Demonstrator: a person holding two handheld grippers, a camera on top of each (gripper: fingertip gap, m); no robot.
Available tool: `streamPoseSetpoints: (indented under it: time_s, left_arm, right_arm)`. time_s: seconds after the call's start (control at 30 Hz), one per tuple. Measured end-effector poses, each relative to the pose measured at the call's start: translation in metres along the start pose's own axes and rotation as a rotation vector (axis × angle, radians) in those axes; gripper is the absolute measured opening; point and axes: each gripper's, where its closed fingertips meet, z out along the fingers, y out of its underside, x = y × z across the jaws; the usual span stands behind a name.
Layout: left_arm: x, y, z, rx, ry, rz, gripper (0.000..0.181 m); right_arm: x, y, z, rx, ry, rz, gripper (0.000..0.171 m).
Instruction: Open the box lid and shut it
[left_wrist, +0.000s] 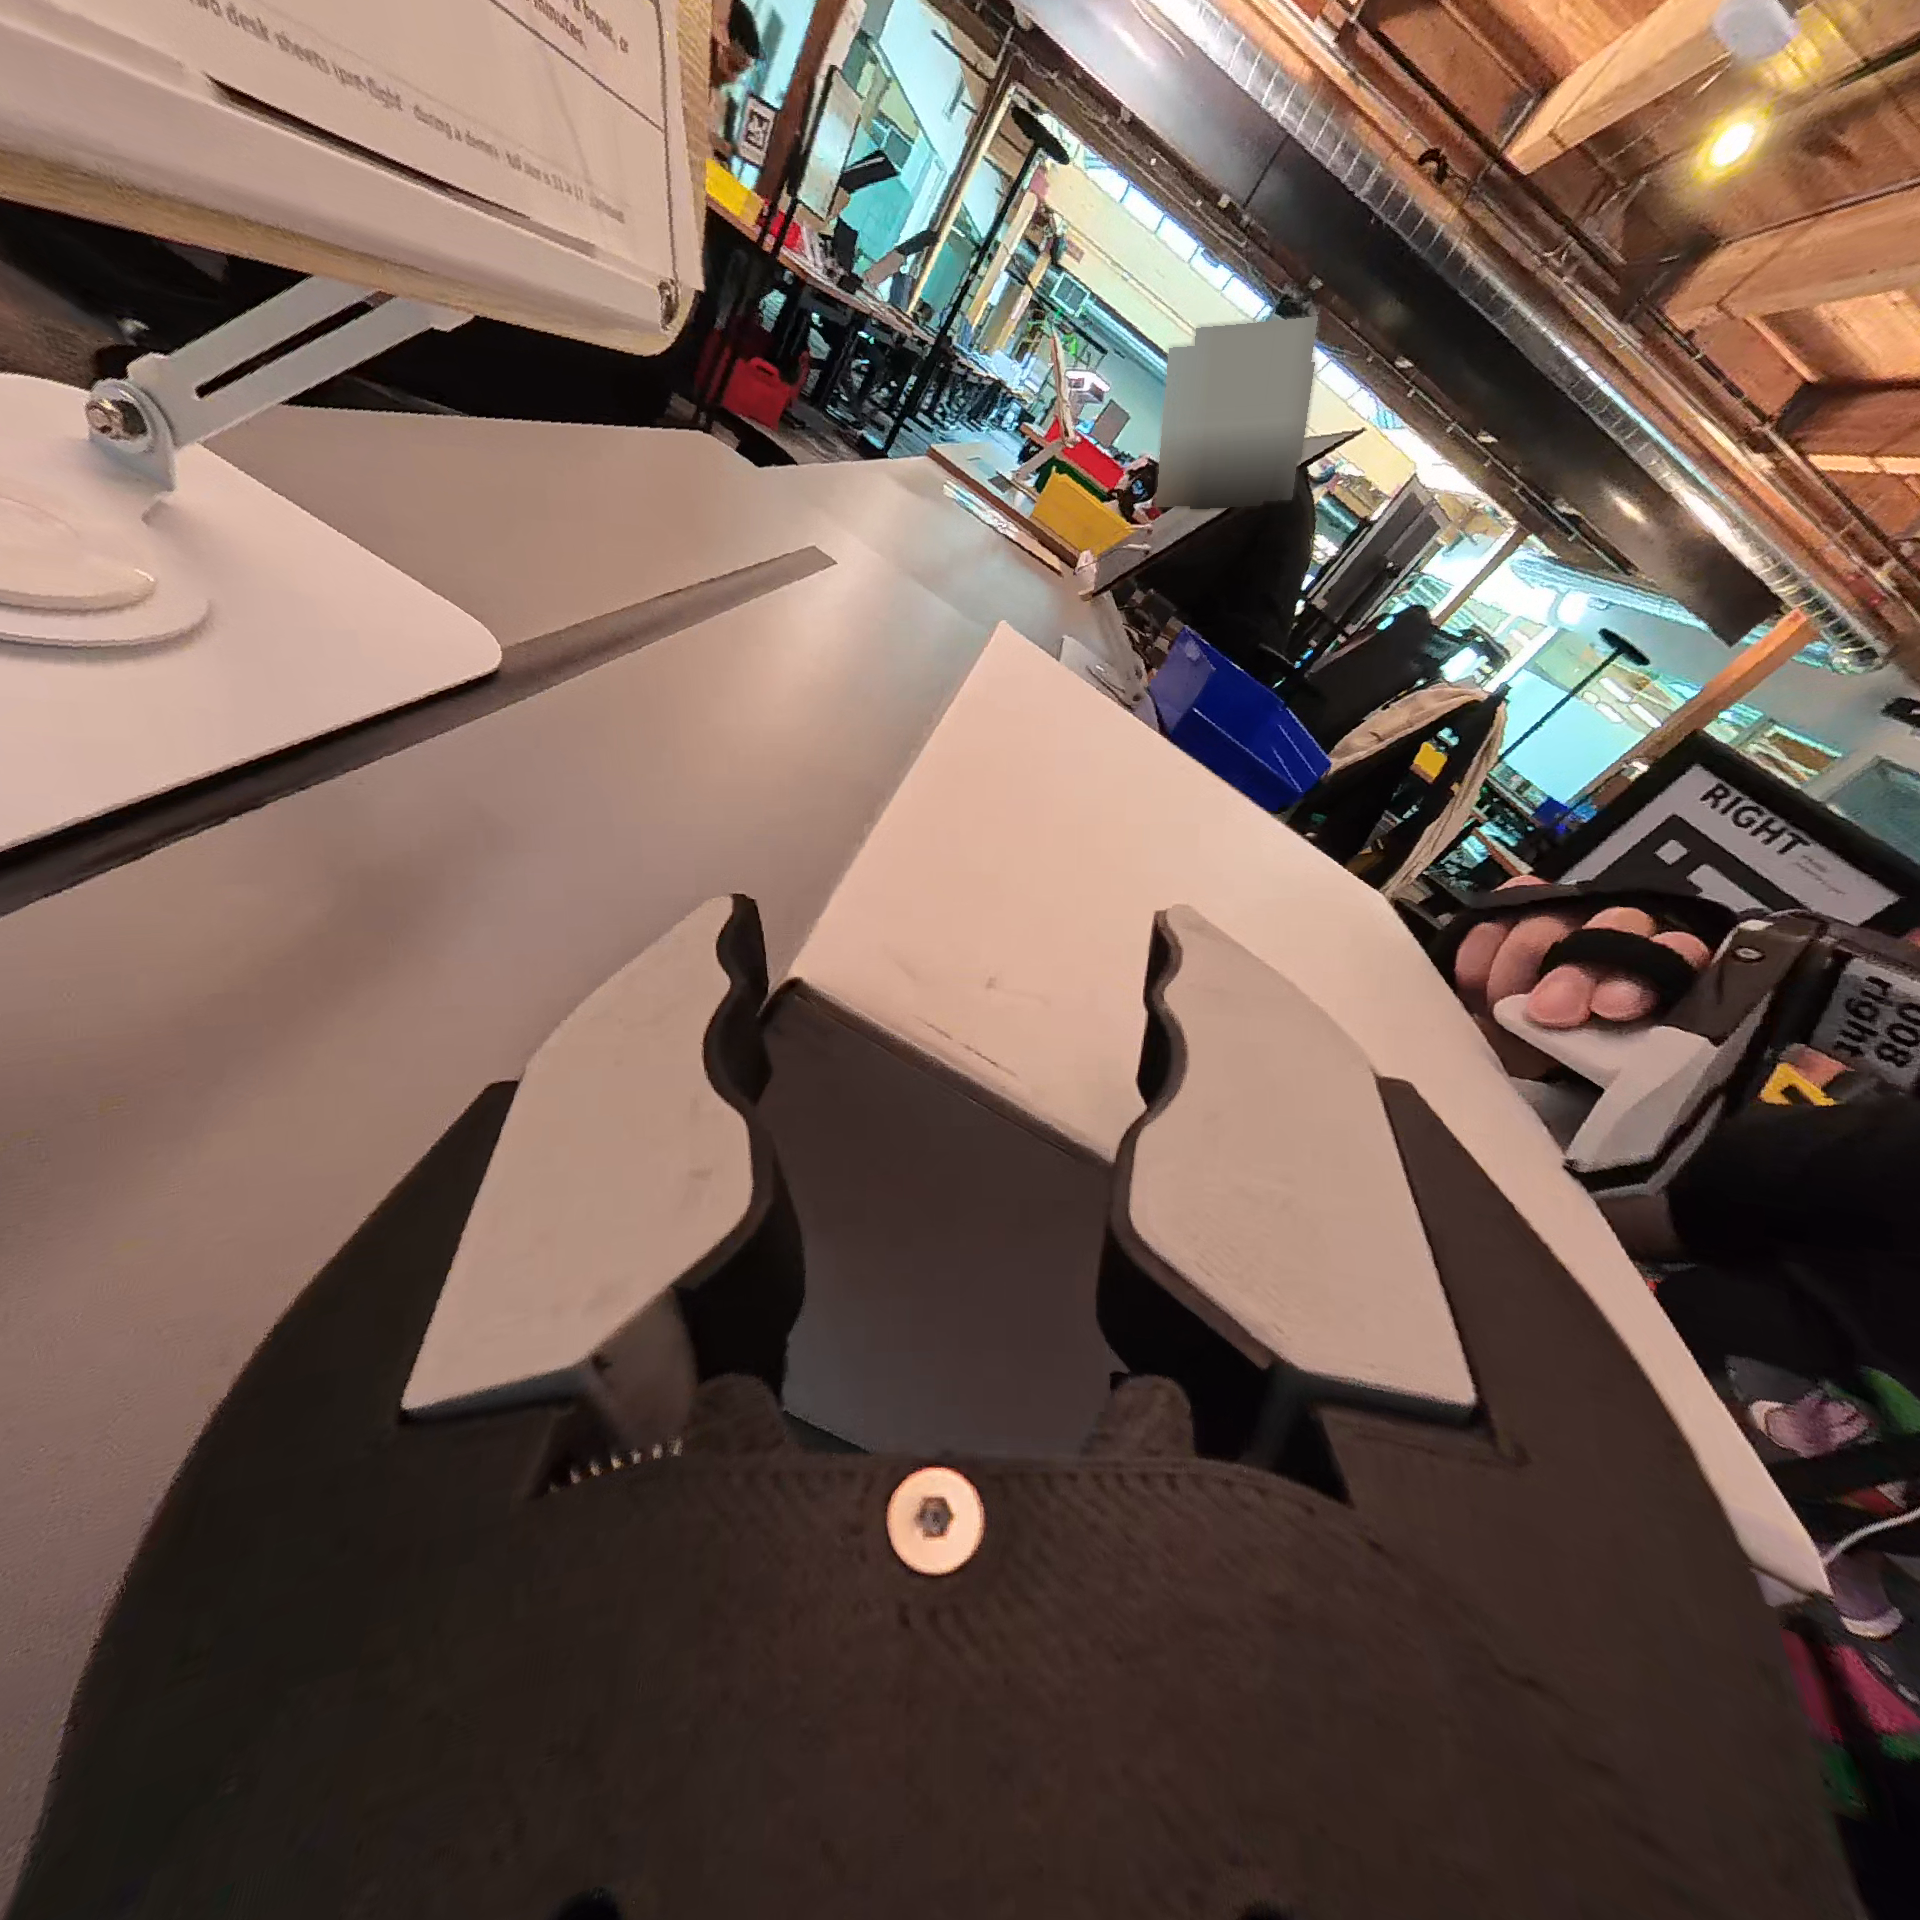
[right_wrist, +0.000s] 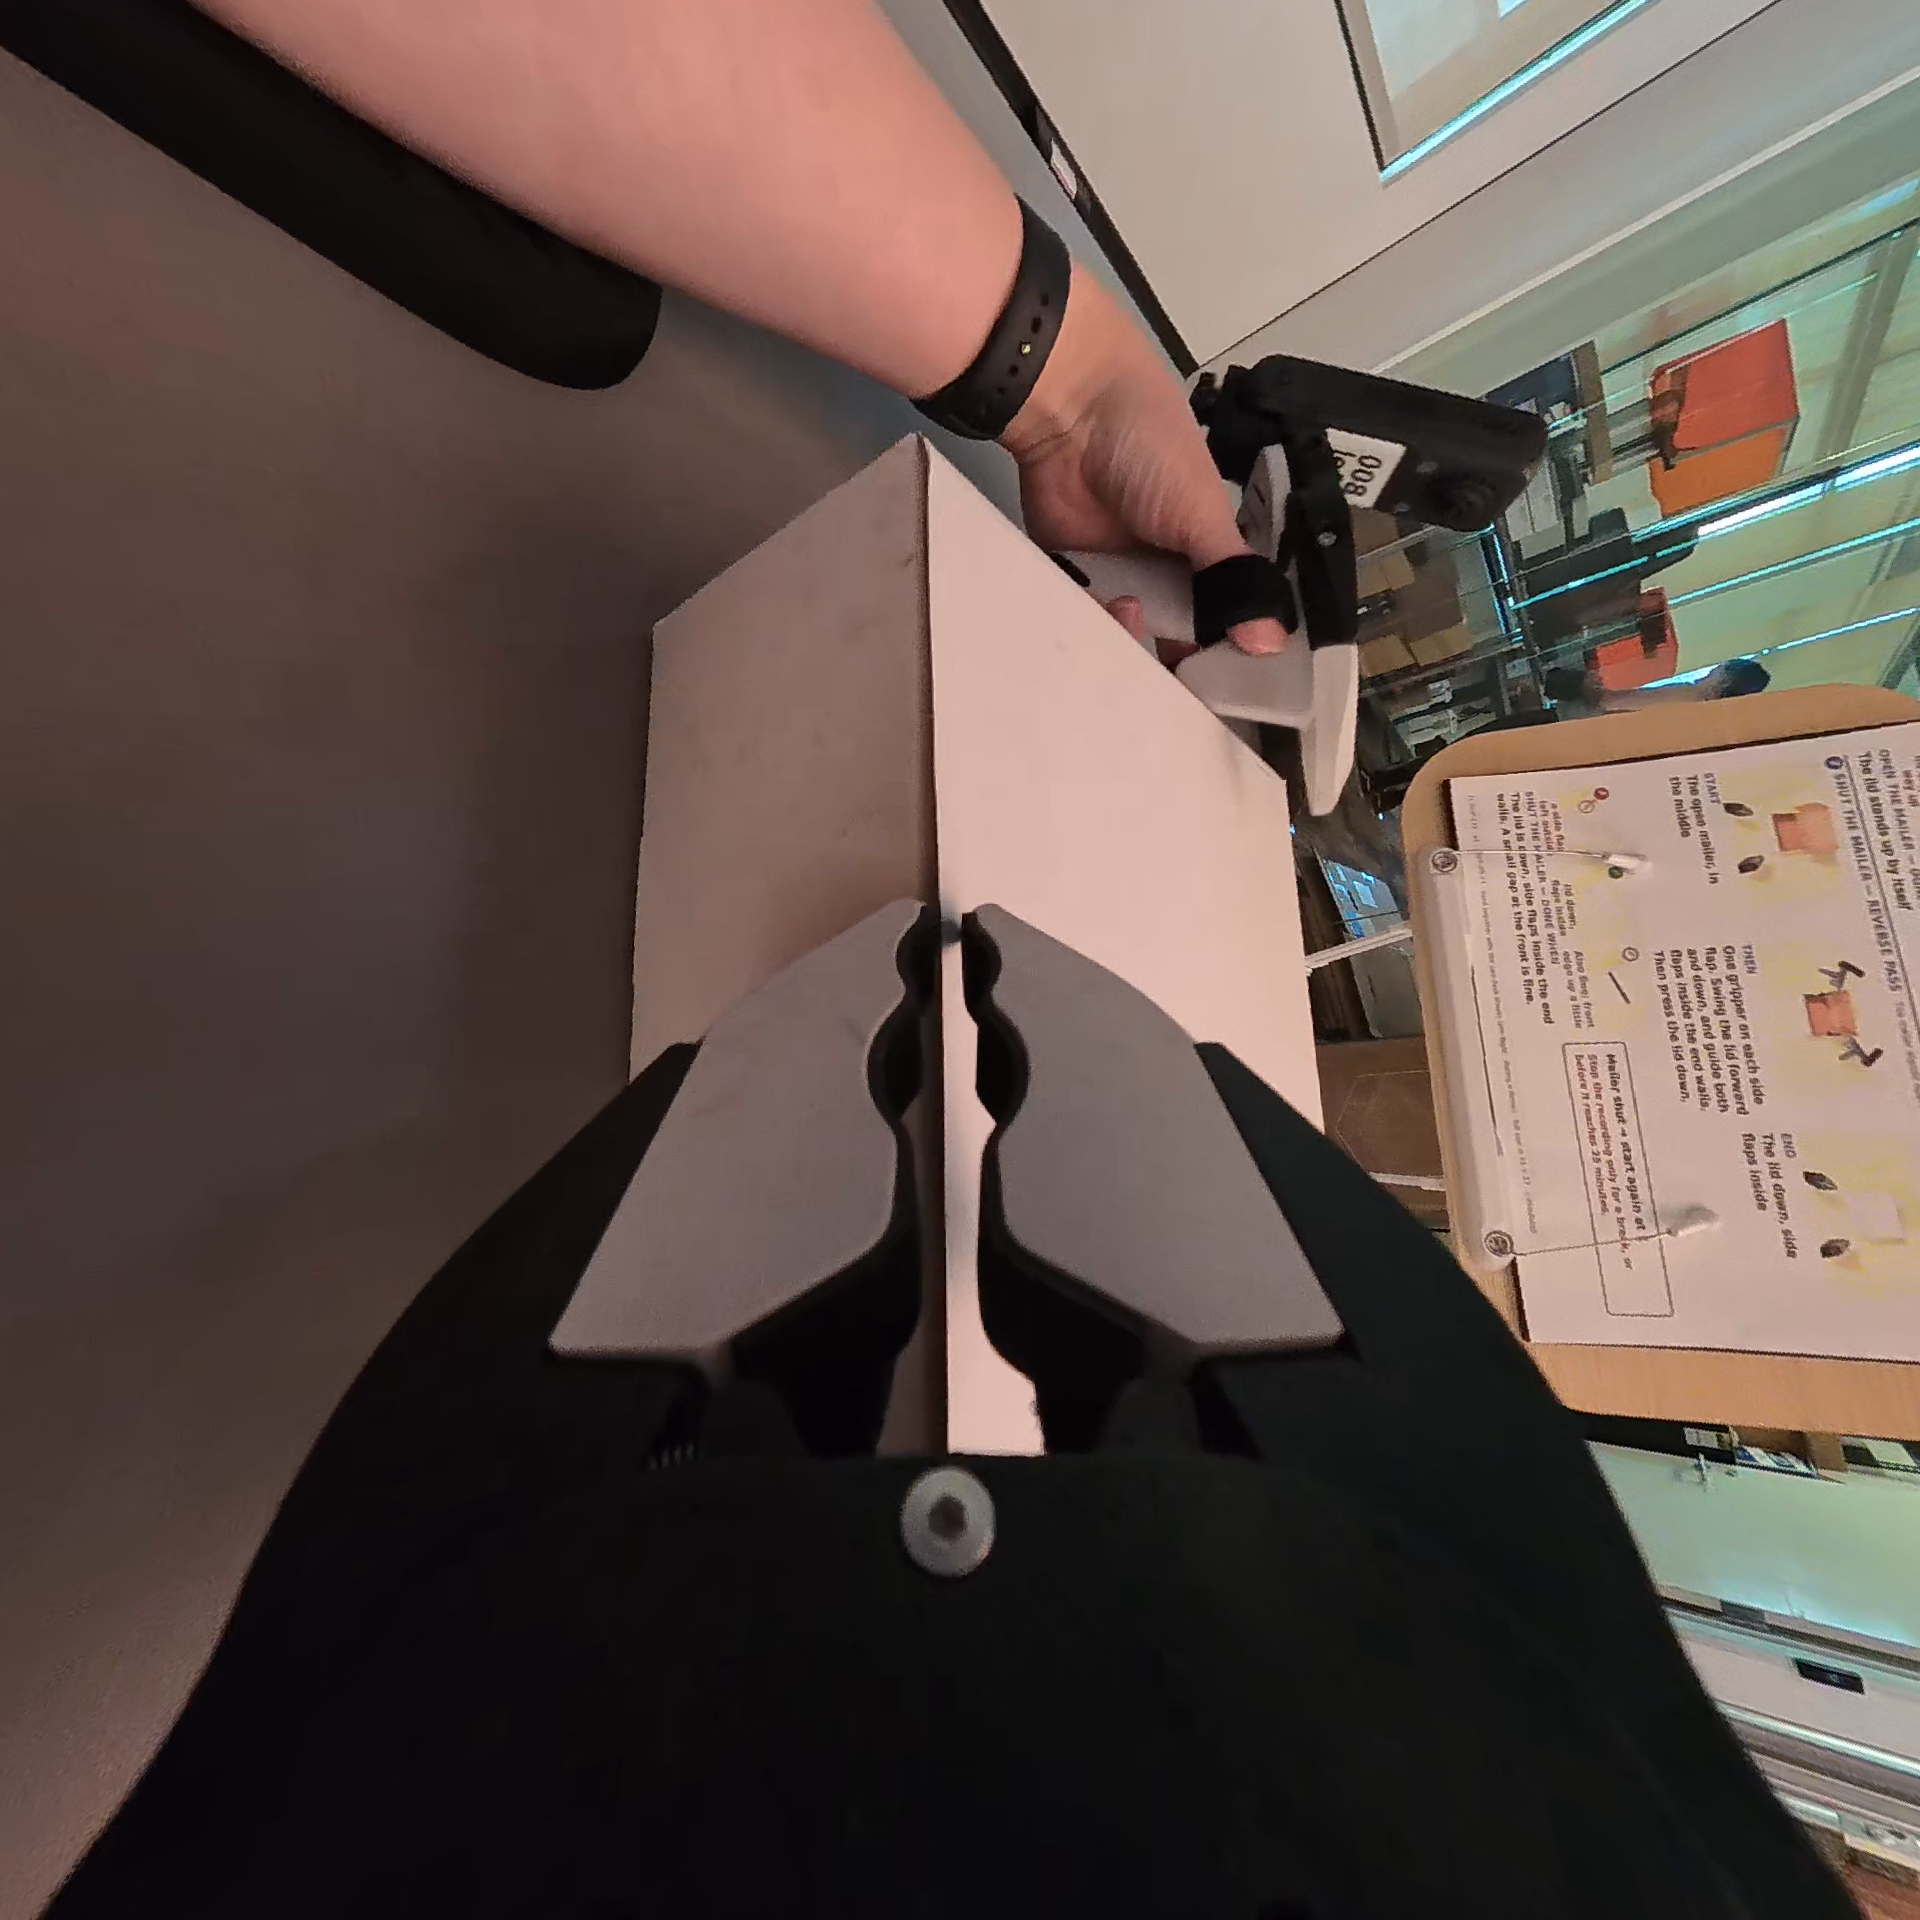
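White cardboard box (left_wrist: 1049, 914) sits on the grey tabletop (left_wrist: 582, 831), near the stand base (left_wrist: 229, 644). Left hand-held gripper (left_wrist: 951, 987) is spread wide around a box corner, apparently not gripping. Right hand-held gripper (right_wrist: 943, 935) is pinched narrow on the lid (right_wrist: 1091, 831) edge.

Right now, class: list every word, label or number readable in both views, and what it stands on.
I won't copy any wording; these bear it:
Printed sheet on the tilted stand, left wrist view.
Black-framed placard, right edge.
White sticker below it.
Instruction sheet on the wooden board, right wrist view.
White tag, top.
The box shows none.
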Motion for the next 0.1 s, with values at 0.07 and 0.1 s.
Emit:
streamPoseSetpoints:
  time_s: [0.07, 0.1]
  left_arm:
    - [-0.0004, 0.0011, -0.0003, -0.010, -0.008, 0.006, 0.069]
    - [-0.0009, 0.0018, -0.0007, -0.016, -0.012, 0.011, 0.069]
  right_arm:
    - [0.0008, -0.0001, -0.0003, -0.001, 0.001, 0.001, 0.004]
    - [0.0015, -0.0006, -0.0006, -0.001, 0.005, 0.001, 0.004]
